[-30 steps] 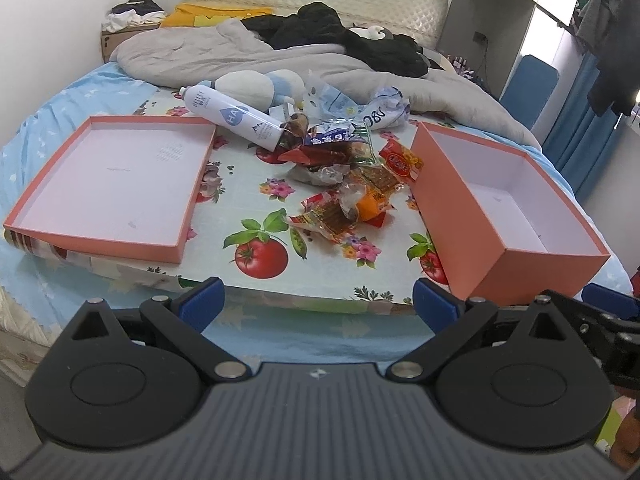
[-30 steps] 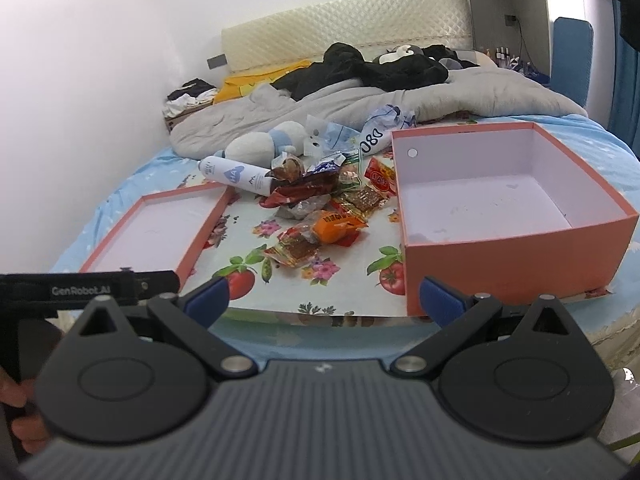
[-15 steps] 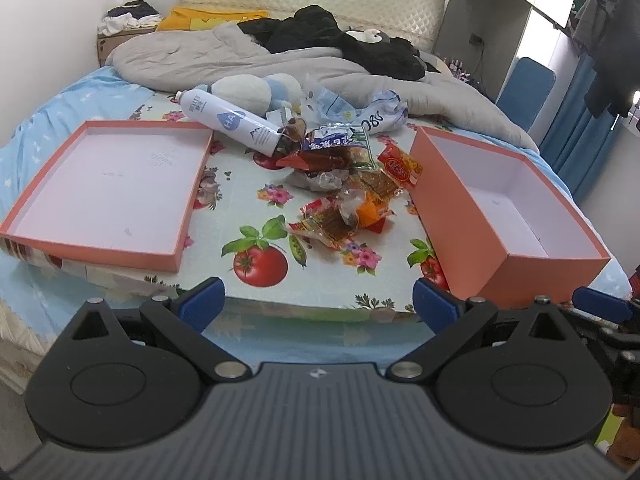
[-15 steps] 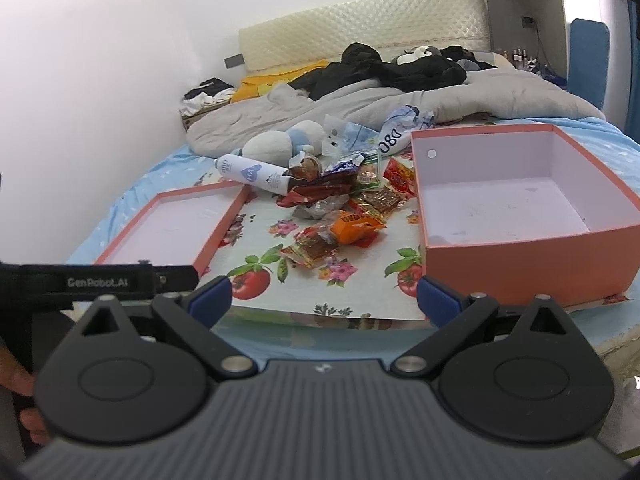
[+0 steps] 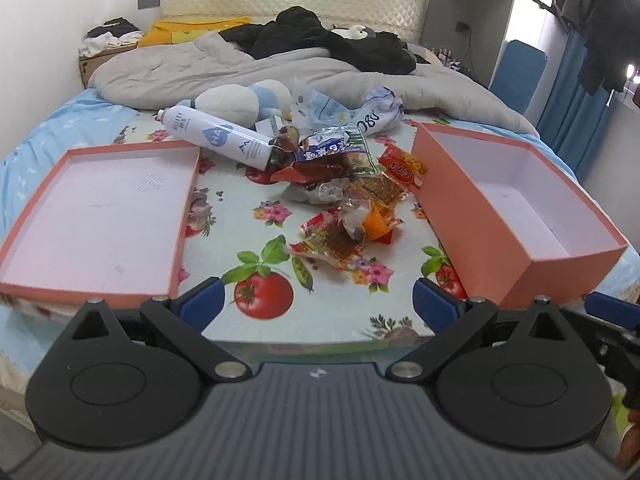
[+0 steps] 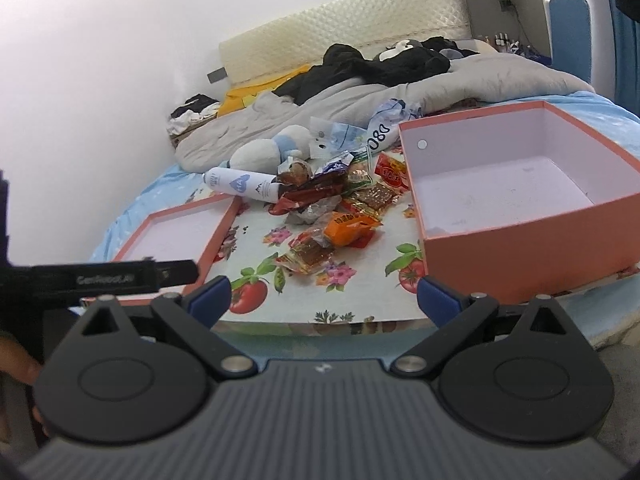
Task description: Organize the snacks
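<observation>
A pile of wrapped snacks lies on a fruit-print cloth on the bed; it also shows in the right wrist view. An orange box stands open and empty to the right of the pile, also in the right wrist view. Its shallow orange lid lies open side up to the left. My left gripper is open and empty at the cloth's near edge. My right gripper is open and empty, also short of the cloth.
A white spray bottle lies on its side behind the pile, with a plush toy and crumpled bags beyond. A grey quilt and black clothes cover the far bed. A blue chair stands at the right.
Both grippers have moved forward toward the bed, so the snacks and boxes look larger. The right view has swung a little to the right. Nothing on the cloth has moved.
</observation>
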